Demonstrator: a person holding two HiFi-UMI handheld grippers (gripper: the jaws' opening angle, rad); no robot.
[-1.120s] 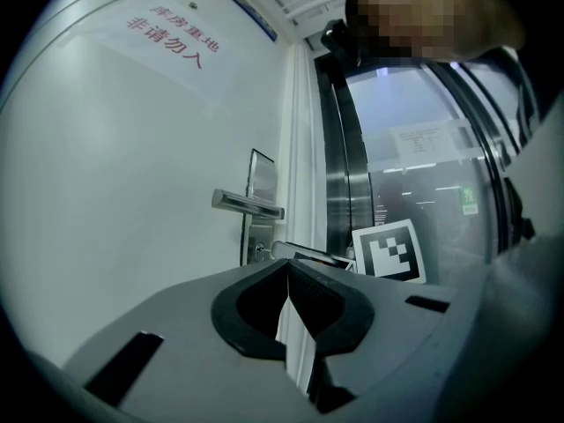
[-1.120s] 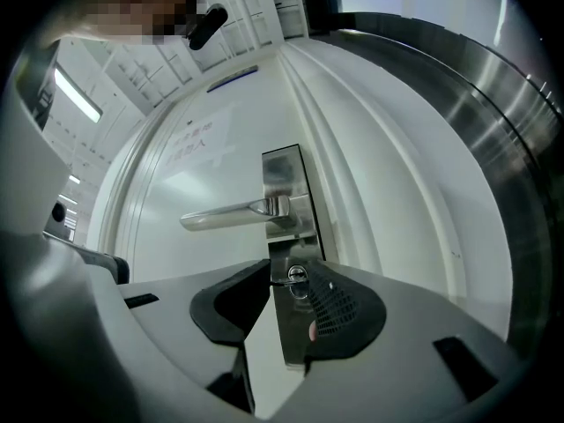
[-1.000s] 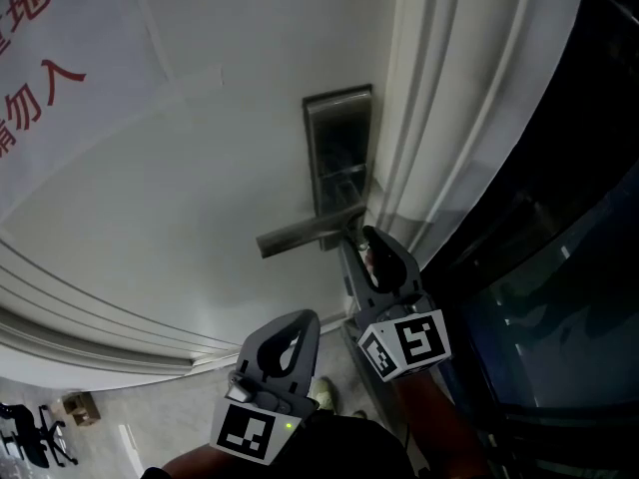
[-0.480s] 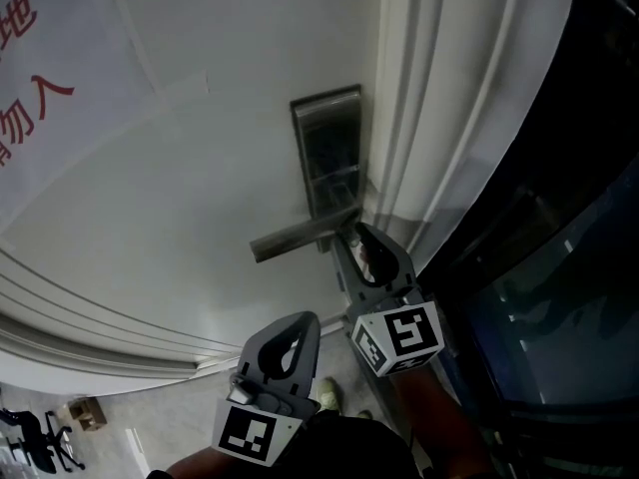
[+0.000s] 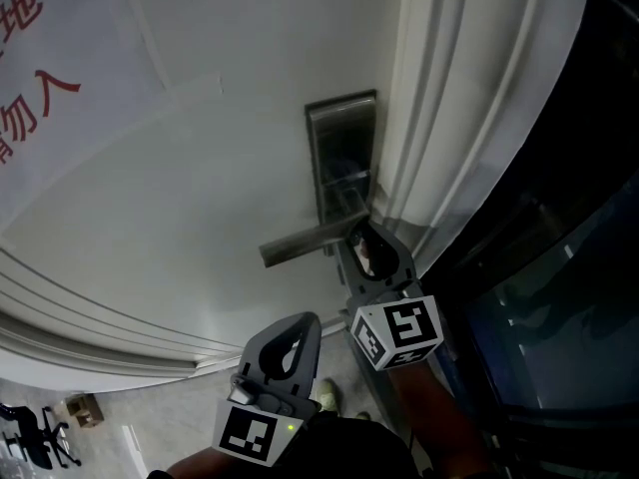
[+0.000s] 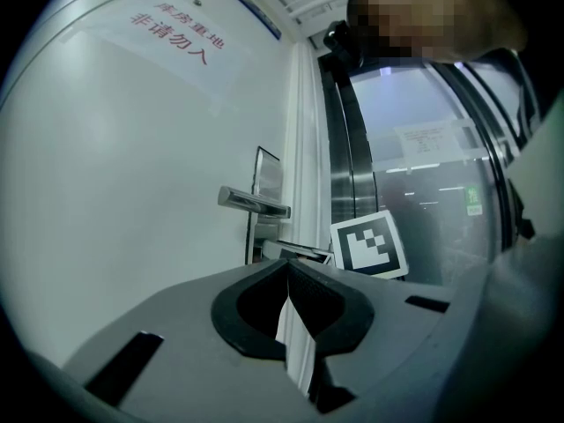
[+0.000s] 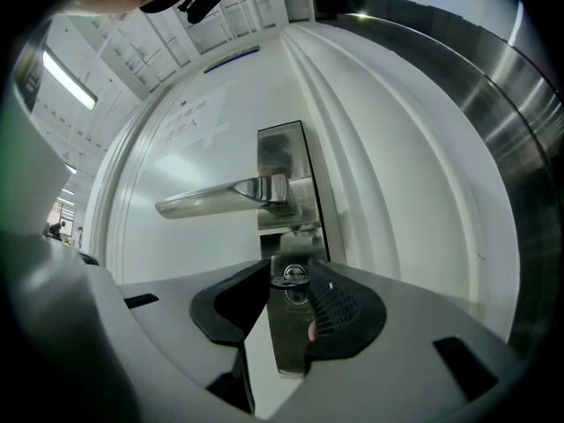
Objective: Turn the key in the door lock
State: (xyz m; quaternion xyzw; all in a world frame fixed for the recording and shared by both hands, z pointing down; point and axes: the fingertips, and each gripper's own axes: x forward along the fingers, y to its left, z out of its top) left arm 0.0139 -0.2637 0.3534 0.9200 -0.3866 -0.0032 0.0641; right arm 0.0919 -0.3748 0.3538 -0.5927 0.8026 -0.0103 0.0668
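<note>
At right edge of white door [image 5: 180, 218], below silver lever handle [image 7: 220, 196]: right tongs [image 7: 289, 270] gripping small silver key [image 7: 289, 278], key sitting in steel lock plate [image 7: 284, 161]. Left tongs [image 6: 288, 270] hovering closed, empty, apart from door.

The white door [image 5: 200, 218] carried a tall metal lock plate [image 5: 341, 158] near its edge. A lever handle [image 5: 300, 242] jutted sideways from the plate, and a key [image 7: 289, 278] sat in it below the handle. A paper sign [image 5: 90, 18] with red characters was stuck higher up. On the grey floor [image 5: 170, 407] stood a chair [image 5: 30, 432] and a small box [image 5: 80, 407].
</note>
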